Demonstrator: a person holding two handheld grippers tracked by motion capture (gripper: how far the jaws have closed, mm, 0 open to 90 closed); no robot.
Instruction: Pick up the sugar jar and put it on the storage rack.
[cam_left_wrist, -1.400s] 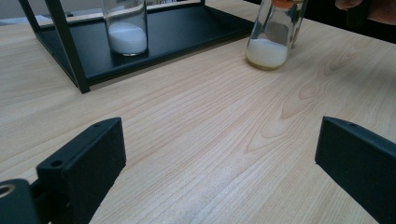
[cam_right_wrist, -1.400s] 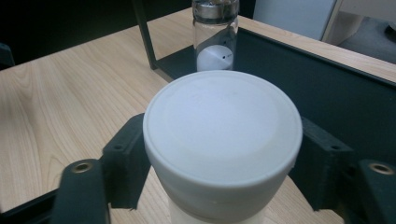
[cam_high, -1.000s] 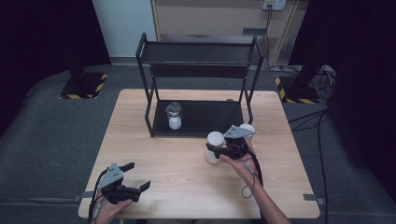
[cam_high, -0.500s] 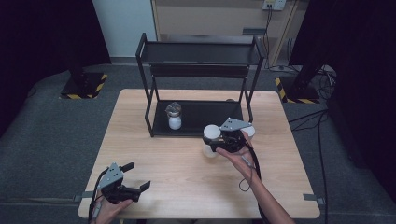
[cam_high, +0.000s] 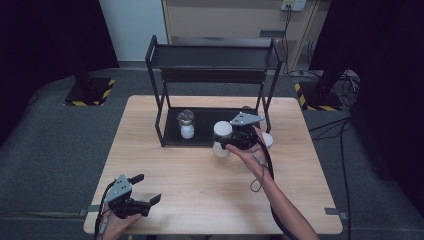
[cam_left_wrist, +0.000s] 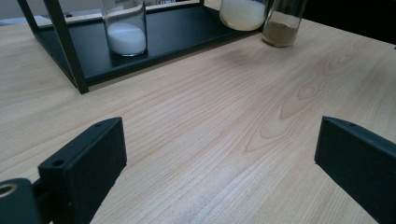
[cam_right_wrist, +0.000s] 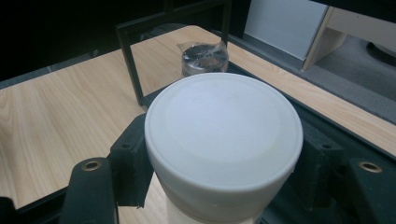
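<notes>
The right gripper (cam_high: 226, 141) clamps a white-lidded jar (cam_high: 222, 137) at centre frame, right at the front edge of the black metal rack (cam_high: 212, 55), beside a glass jar of white powder (cam_high: 187, 125) on its tray. At lower left, the left gripper (cam_high: 145, 188) rests wide open and empty over smooth bare wood tabletop (cam_high: 200, 185).

one jar (cam_high: 186, 125) on the rack's lower shelf (cam_high: 200, 137), table (cam_high: 200, 175) beneath

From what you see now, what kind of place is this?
Probably a recording studio or lab, not a home: a bare wooden table, dark curtains around it, and floor cables.
</notes>
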